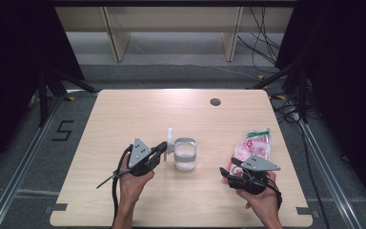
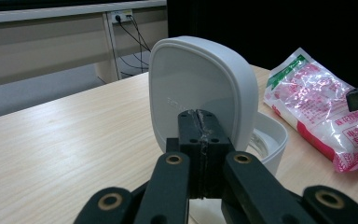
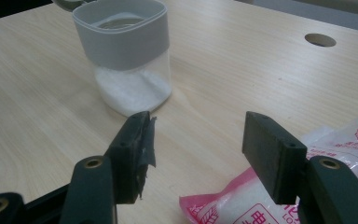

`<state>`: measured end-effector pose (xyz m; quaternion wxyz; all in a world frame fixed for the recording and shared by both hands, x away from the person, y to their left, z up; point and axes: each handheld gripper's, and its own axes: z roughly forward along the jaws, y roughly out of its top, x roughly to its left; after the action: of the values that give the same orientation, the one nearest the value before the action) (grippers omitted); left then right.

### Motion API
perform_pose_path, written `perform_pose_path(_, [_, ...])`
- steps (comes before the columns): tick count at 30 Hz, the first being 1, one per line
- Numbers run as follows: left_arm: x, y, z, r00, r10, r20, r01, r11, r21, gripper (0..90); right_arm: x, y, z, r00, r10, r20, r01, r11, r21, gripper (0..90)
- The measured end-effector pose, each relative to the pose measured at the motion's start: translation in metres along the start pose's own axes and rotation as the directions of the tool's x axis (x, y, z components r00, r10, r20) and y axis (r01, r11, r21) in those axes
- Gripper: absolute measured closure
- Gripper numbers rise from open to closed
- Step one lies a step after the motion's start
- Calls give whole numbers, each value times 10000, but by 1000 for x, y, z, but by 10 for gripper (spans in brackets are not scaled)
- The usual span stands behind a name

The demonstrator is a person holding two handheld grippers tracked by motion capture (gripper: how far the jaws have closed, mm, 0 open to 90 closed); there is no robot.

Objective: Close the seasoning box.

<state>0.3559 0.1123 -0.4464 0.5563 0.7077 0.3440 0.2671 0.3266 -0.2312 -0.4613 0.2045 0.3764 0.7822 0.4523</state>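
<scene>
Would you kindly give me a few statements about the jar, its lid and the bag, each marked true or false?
1. The left gripper is shut on the white lid. True.
2. The lid is closed down flat on the jar. False: it stands upright beside the jar's open mouth.
3. The jar holds a white powder in its lower part. True.
4. The right gripper is clamped on the pink bag. False: its jaws stand open, with the bag beneath them.
5. The bag lies left of the jar. False: it lies to the right.

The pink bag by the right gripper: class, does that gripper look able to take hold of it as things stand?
Probably yes. The right gripper has its jaws open, the pink bag lies directly below and beside them, and nothing stands between. The jar sits well off to the side.
</scene>
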Motion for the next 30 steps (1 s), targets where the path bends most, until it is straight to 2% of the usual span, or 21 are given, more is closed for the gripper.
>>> perform_pose_path(4, [-2,3,1,9997,222,74,-223,9997,29,891,1,0,-1,9999,84,55,-84,9999,-73,431])
perform_pose_path(7, [-4,4,3,9997,228,121,-228,9997,31,891,0,0,0,10000,33,4,-32,10000,-93,431])
perform_pose_path(8, [-6,4,3,9998,91,152,-92,10000,28,891,1,-1,0,9999,129,-23,-130,9999,-85,431])
perform_pose_path(9, [-6,4,3,9996,203,179,-204,9998,38,890,1,0,0,10000,42,-31,-42,9999,-121,431])
perform_pose_path(14, [-9,2,8,9994,151,310,-151,9999,10,887,1,0,-2,10000,13,-11,-13,10000,-61,432])
perform_pose_path(15, [-10,2,8,9994,187,290,-188,9998,45,886,1,0,-2,10000,36,-24,-36,10000,-69,432])
perform_pose_path(16, [-11,2,8,9994,159,294,-160,9999,46,886,3,0,-3,9995,297,-48,-297,9996,-4,432])
perform_pose_path(17, [-12,2,8,9993,200,324,-201,9998,42,886,1,0,-2,9999,120,-44,-121,9999,-58,432])
perform_pose_path(19, [-13,3,8,9994,92,329,-93,9999,55,880,1,-1,-2,9999,120,-45,-120,9999,-44,432])
perform_pose_path(22, [-13,3,4,9990,239,371,-240,9997,32,862,1,0,-2,10000,75,12,-75,10000,-58,432])
perform_pose_path(25, [-13,2,2,9983,-31,585,29,10000,45,787,1,-1,-2,10000,76,44,-75,9999,-109,432])
perform_pose_path(26, [-14,2,0,9980,76,621,-78,10000,25,774,1,-1,-3,10000,64,37,-64,9999,-117,432])
perform_pose_path(27, [-14,2,-2,9979,71,647,-73,10000,39,754,3,-1,-2,9996,263,-50,-264,9996,-116,432])
perform_pose_path(28, [-14,1,-3,9974,65,714,-70,10000,63,725,1,-1,-2,10000,84,-16,-84,9999,-146,432])
perform_pose_path(30, [-16,0,-5,9966,16,820,-32,9998,202,650,1,-1,-2,9999,85,-106,-86,9999,-133,431])
